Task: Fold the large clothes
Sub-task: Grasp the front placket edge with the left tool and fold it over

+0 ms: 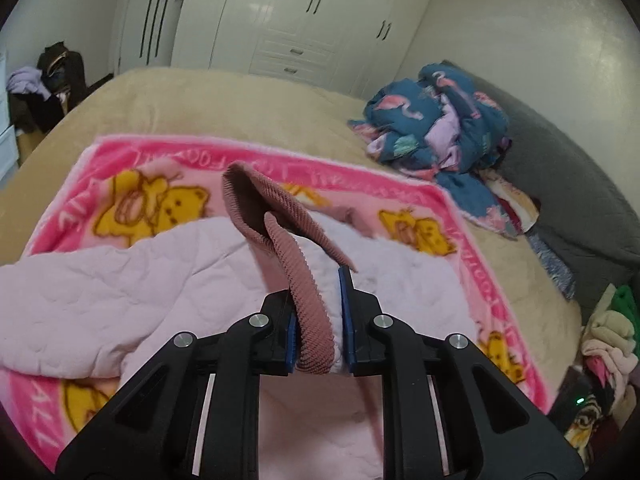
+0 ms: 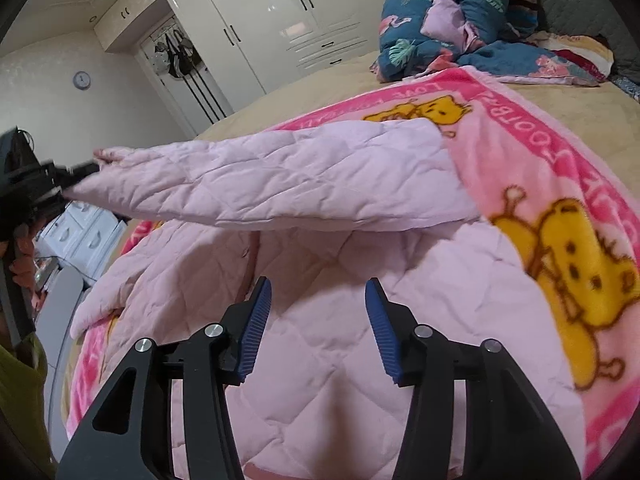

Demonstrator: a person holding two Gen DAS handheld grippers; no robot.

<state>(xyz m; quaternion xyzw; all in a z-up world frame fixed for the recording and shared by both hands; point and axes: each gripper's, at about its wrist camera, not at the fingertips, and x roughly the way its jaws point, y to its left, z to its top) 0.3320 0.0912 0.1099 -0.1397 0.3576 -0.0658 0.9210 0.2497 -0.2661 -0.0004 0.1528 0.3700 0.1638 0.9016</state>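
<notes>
Two grippers work a pale pink quilted jacket [image 2: 320, 280] that lies spread on a pink cartoon-bear blanket [image 2: 560, 208] over the tan bed [image 1: 240, 100]. Starting at the left, the left gripper [image 1: 320, 316] has its fingers clamped narrow on the ribbed dusty-pink cuff [image 1: 308, 280] of a sleeve [image 2: 280, 176], which hangs lifted and stretched above the jacket body. Further right, the right gripper [image 2: 318, 326] hovers over the quilted body with its fingers partly apart and nothing between them. Beyond it, a heap of blue flamingo-print bedding [image 2: 460, 20] sits at the far right of the bed, well apart from the work. The step in hand looks like folding the sleeve across the body. To do it well, keep the cuff firmly pinched, carry the sleeve flat over the torso without twisting it, and let the right fingers pin or smooth the body so the slippery quilting does not drag along.
</notes>
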